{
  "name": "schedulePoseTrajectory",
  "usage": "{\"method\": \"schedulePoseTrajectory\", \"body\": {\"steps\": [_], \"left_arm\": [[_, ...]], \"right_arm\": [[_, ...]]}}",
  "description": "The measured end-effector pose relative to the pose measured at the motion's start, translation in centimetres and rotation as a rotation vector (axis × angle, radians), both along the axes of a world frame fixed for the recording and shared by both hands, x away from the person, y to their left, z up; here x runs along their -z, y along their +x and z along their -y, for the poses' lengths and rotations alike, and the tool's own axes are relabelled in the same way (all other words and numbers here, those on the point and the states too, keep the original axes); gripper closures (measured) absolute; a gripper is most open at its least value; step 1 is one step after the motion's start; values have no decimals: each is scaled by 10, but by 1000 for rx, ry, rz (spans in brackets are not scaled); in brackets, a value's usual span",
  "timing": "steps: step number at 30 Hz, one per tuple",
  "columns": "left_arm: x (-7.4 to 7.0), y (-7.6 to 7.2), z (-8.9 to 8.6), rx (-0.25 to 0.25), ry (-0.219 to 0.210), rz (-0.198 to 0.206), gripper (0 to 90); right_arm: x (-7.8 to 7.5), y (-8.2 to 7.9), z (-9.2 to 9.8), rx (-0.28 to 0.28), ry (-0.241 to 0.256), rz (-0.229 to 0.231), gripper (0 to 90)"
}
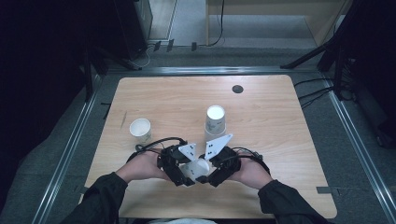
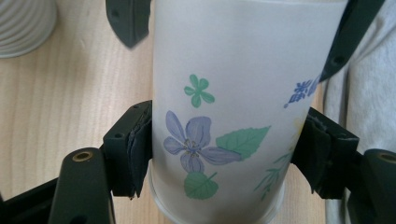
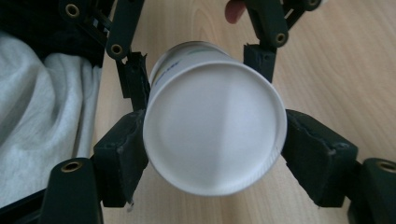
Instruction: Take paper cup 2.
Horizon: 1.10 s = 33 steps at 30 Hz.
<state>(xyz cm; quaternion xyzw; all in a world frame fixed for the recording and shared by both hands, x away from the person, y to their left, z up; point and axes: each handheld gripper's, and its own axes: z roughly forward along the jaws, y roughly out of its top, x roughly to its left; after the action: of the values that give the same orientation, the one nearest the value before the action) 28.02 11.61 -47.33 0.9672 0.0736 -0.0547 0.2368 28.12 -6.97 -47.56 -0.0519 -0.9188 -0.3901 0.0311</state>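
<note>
So we're holding one flowered paper cup [image 2: 219,116] between both grippers, low over the table's near edge [image 1: 224,205]. The left gripper [image 1: 180,169] is clamping its side and the right gripper [image 1: 215,170] is pinching near its base. The cup stack [image 1: 215,122] and lone cup [image 1: 140,129] are waiting farther out, so stacking probably isn't finished.

No legible text, brand or number anywhere. Paper cup [image 2: 224,116] held btwn grippers: printed flowers + leaves only, no words. In right gripper view, blue/green print strip on cup wall at approx 10 o'clock of its base, too blurred to read. Grey plates on grippers carry small dark dots, not characters. Cups farther up table: print too small to read.
</note>
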Motion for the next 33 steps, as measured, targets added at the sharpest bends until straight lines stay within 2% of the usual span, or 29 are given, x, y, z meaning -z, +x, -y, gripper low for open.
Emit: {"method": "schedulePoseTrajectory", "body": {"steps": [8, 13, 15, 17, 20, 25, 29, 33], "left_arm": [[2, -3, 3, 16, 4, 0, 278], [2, -3, 4, 31, 6, -7, 278], [1, -4, 3, 27, -3, -11, 278], [0, -3, 2, 25, -13, -7, 274], [-2, -2, 0, 14, -33, -1, 250], [-5, 0, -4, -15, -64, 14, 123], [-11, 3, -11, -54, -129, 8, 122], [-16, 4, -19, -86, -171, 18, 123]], "right_arm": [[2, -2, -4, -45, -16, -30, 316], [2, -3, -5, -54, -23, -31, 332], [2, -2, -5, -60, -23, -49, 337], [0, -2, -4, -51, -25, -42, 338], [-4, -2, -2, -44, -16, -39, 337], [-11, 1, 6, -26, 7, -27, 336], [-16, 4, 13, -7, 29, -22, 336], [-23, 7, 20, 8, 59, -17, 336]]}}
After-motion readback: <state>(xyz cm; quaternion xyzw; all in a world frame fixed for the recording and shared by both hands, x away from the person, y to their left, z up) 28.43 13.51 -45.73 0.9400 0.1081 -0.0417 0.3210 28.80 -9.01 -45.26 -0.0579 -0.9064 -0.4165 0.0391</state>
